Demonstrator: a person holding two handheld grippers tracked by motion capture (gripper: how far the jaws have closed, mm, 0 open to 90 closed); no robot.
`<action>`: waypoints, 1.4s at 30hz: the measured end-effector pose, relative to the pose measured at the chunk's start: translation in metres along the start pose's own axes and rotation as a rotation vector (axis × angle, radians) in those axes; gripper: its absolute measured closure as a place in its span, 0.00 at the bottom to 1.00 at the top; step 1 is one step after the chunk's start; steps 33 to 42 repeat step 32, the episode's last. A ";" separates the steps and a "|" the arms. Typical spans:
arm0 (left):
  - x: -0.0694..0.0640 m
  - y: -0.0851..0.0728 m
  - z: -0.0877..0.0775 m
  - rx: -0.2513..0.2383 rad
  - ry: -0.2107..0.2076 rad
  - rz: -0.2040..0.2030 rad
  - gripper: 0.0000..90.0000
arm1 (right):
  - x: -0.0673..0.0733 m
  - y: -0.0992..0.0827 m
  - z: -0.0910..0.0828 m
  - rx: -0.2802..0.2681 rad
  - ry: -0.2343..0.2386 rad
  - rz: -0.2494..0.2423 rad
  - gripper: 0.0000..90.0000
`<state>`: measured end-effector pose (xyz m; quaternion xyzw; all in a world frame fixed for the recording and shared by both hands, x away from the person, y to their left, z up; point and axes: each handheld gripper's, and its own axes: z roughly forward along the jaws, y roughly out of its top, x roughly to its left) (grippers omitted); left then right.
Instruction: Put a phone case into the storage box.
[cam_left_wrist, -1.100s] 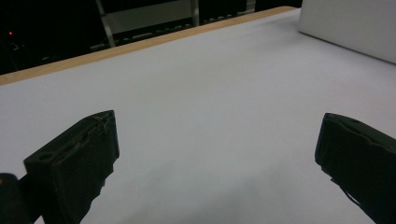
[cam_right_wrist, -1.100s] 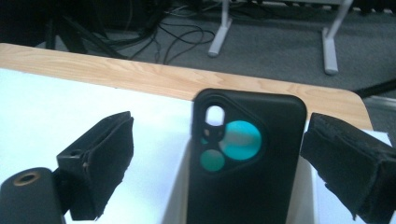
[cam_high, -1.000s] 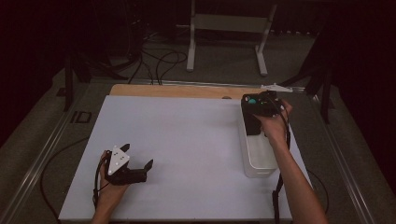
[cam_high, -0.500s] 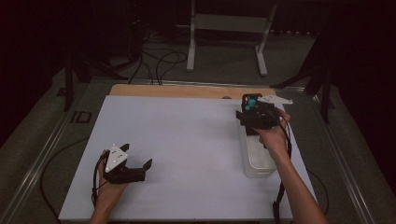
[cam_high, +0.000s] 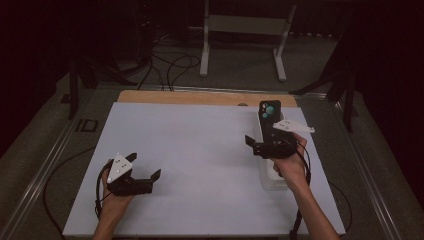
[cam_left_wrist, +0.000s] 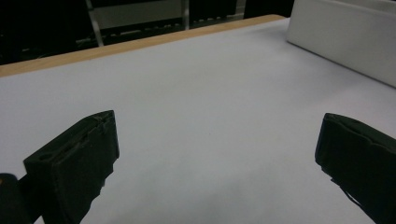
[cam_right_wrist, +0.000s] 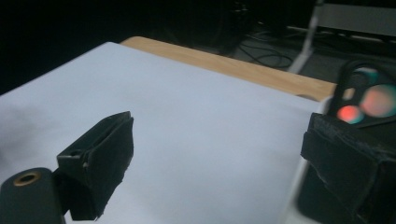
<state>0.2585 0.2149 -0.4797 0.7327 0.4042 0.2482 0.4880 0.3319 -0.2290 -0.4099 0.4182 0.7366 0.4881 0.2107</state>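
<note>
High view shows a surface (cam_high: 200, 150) covered by a smooth, matte white sheet, with a strip of pale wood (cam_high: 200, 97) bare along its far edge. A translucent, long rectangular plastic bin (cam_high: 272, 177) lies at the right side of the sheet, its long side running away from the person.

Over the bin's far half the right gripper (cam_high: 260, 145) is held in the right hand (cam_high: 287, 162), its grey three-cornered plate on top and its black jaws spread apart, pointing left. Just beyond it, upright at the bin's far end, stands a black, flat, round-cornered object (cam_high: 268, 120) with two teal circles near its top, like lenses on a phone back; what it is exactly cannot be told. In the right gripper view the jaws stand wide with nothing between them; they are blocky, wrapped in rough black padding with frayed edges. The black object (cam_right_wrist: 369, 100) rises behind the right-hand jaw, blurred, its circles glowing teal and reddish. Whether it touches that jaw cannot be told.

Near the sheet's front left corner the left gripper (cam_high: 147, 175) rests low in the left hand (cam_high: 115, 200), plate up, jaws pointing right. The left gripper view shows these jaws parted wide over bare white sheet, the same coarse black padding on each, and the bin's (cam_left_wrist: 345, 37) smooth white wall far off at the upper right.

No readable writing appears on any of these; a dark marking on the floor left of the surface is too small to read.
</note>
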 end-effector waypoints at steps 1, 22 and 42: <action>0.000 0.001 -0.001 -0.004 -0.002 -0.002 0.00 | 0.002 -0.003 -0.002 -0.008 0.011 -0.002 0.10; -0.003 0.007 -0.013 -0.049 -0.028 0.018 0.00 | 0.032 -0.068 -0.027 -0.099 0.158 -0.048 0.10; -0.003 0.004 -0.012 -0.044 -0.021 0.017 0.00 | 0.033 -0.083 -0.028 -0.099 0.164 -0.054 0.11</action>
